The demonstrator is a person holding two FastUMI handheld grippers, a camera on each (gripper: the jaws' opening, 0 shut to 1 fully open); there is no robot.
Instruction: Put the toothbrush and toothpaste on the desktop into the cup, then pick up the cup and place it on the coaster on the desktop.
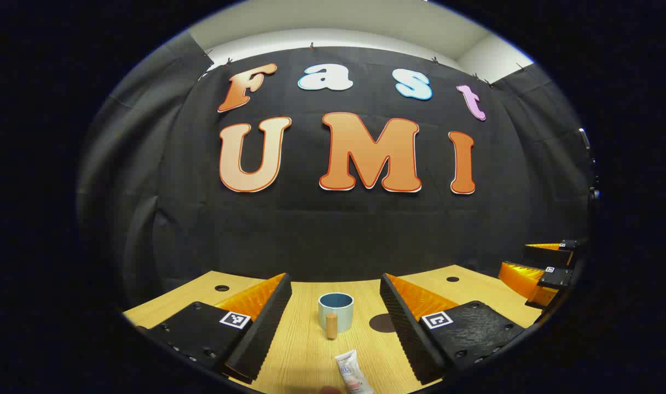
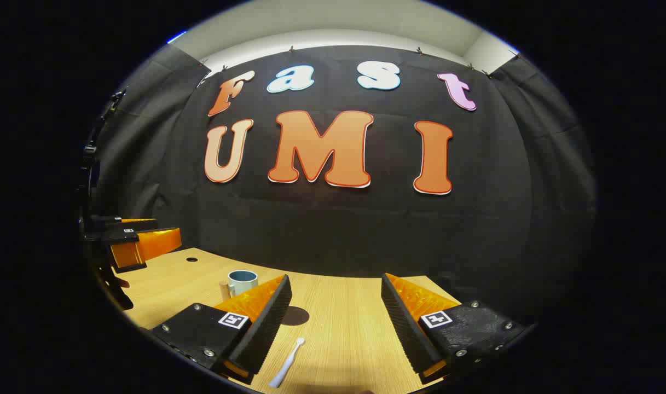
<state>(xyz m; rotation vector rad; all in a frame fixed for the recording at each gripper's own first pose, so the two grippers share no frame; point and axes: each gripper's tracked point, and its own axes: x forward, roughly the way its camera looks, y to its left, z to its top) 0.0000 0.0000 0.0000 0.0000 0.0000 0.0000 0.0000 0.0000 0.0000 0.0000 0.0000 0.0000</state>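
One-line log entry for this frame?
stage: pre-grasp | left gripper: open | right gripper: open | white toothpaste tube, white toothbrush: on desktop | pale blue cup: empty

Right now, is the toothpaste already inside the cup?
No: in the left gripper view the toothpaste lies flat on the desktop, nearer the camera than the cup.

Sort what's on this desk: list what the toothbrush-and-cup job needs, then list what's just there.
Needed for the job:
- cup, with a wooden handle
- toothpaste, lying near the left gripper
- toothbrush, lying near the right gripper
- coaster, the dark round disc beside the cup

Just there:
- desktop with its cable holes
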